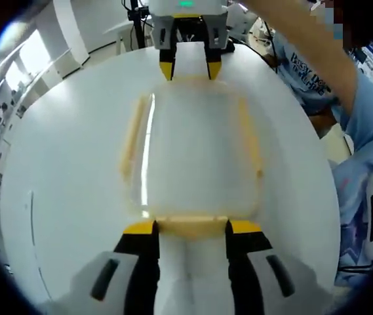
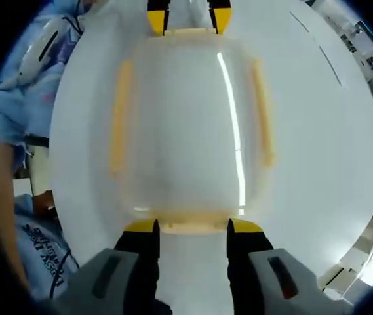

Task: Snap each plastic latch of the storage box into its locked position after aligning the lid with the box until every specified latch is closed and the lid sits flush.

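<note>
Your storage box (image 1: 193, 157) sits flat on the round white desk (image 1: 61, 197), near the middle of it. The box is see-through with a clear lid (image 2: 186, 125) on top. It has pale yellow latches on its sides.

In the left gripper view, your left gripper (image 1: 191, 228) is right at the near end of the box. Its two yellow-tipped jaws stand apart, one on each side of the near end latch (image 1: 191, 226). The tips look like they touch the latch or are just beside it, but you cannot tell if they squeeze it. A long side latch (image 1: 132, 141) runs down the left of the box and another side latch (image 1: 250, 141) runs down the right.

At the far end of the box in that same view is your right gripper (image 1: 189, 69). Its jaws are apart too, with the far end latch (image 1: 189, 80) between the tips.

The right gripper view shows the same thing from the other end, with those yellow tips apart at the edge of the box.

A person in a light blue shirt (image 1: 363, 138) stands just past the desk.
</note>
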